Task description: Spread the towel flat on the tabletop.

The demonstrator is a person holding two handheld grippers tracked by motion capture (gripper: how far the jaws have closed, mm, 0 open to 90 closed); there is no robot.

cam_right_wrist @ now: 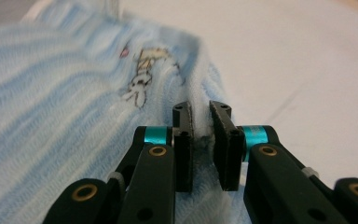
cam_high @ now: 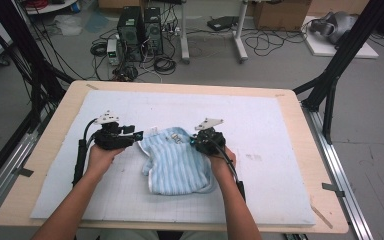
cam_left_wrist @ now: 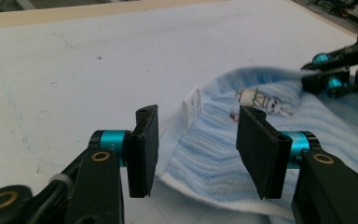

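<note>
Towel [cam_high: 177, 165], light blue striped, lies crumpled on the white mat [cam_high: 280, 150] near the middle of the tabletop [cam_high: 300, 107], slightly toward the near edge. Small cartoon print [cam_left_wrist: 261, 100] and a white tag [cam_left_wrist: 192, 105] sit at its far side.

Left tongs [cam_high: 139, 135] at the towel's left edge, facing right across it. Jaws stand partly open, pads [cam_left_wrist: 147, 149] apart, nothing pinched. In the left gripper view the towel's hemmed edge lies in the gap between the pads, below and beyond them; contact can't be told.

Right tongs [cam_high: 194, 142] at the towel's far right part. Jaws narrow, clamped on a raised fold of towel: the right gripper view shows the fold squeezed between both pads [cam_right_wrist: 182, 144], with the print just past the tips.

Left gripper view also shows the right tongs at the upper right, gripping the towel's rim.

Both hands low over the mat, forearms coming in from the near edge. Rest of the mat bare.
</note>
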